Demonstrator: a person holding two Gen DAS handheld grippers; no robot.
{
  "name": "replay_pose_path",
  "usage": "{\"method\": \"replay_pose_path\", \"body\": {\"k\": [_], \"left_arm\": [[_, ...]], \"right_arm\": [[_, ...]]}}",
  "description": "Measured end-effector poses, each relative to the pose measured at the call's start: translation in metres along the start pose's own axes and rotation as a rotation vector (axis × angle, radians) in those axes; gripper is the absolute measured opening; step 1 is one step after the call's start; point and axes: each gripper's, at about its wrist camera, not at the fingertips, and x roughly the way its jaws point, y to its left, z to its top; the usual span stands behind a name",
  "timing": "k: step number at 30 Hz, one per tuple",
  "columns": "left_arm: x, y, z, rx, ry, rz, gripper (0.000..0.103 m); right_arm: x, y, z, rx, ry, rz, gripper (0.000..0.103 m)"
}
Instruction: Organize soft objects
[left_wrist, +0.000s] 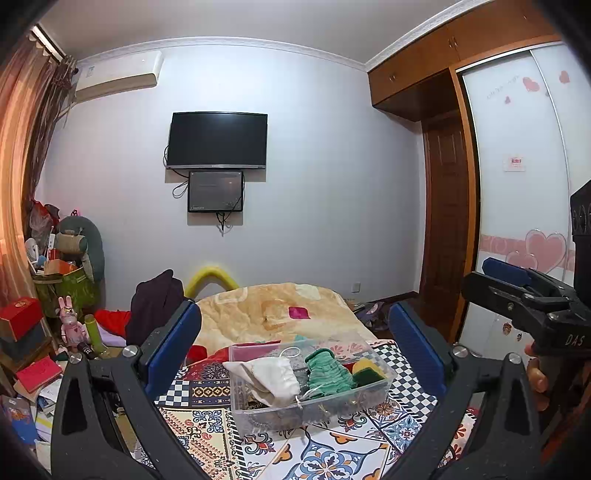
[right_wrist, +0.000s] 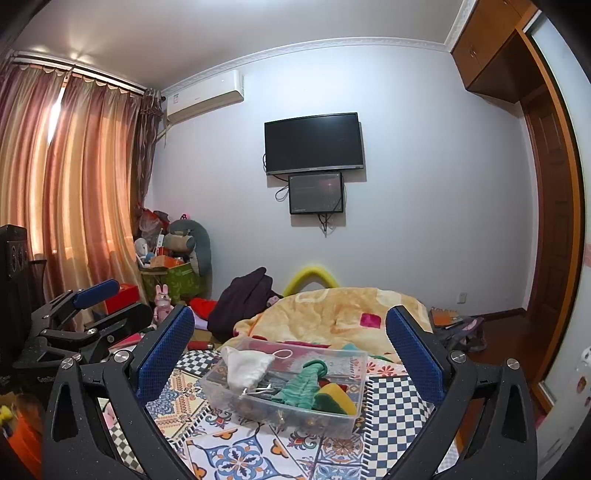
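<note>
A clear plastic bin (left_wrist: 373, 400) stands on the patterned bedspread (left_wrist: 207, 424). It holds a white cloth pouch (left_wrist: 271, 376), a green knitted piece (left_wrist: 327, 373) and a yellow-and-green sponge (left_wrist: 367, 371). My left gripper (left_wrist: 295, 339) is open and empty, held above and in front of the bin. In the right wrist view the same bin (right_wrist: 347, 413) holds the white pouch (right_wrist: 245, 365), green piece (right_wrist: 301, 387) and sponge (right_wrist: 332, 398). My right gripper (right_wrist: 291, 339) is open and empty, above the bin. Each gripper shows at the edge of the other's view.
A beige quilt (left_wrist: 273, 310) lies bunched beyond the bin, with dark clothing (left_wrist: 155, 302) to its left. Boxes, books and toys (left_wrist: 37, 332) crowd the left side. A wardrobe (left_wrist: 517, 184) and door stand right. A TV (left_wrist: 218, 140) hangs on the far wall.
</note>
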Motion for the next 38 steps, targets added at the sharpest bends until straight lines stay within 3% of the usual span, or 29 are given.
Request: {"method": "replay_pose_path", "body": {"k": [38], "left_arm": [[-0.0021,0.0044,0.0011,-0.007,0.021,-0.004,0.103]], "right_arm": [[0.0081,0.0038,-0.0032,-0.026,0.026,-0.015,0.103]]}}
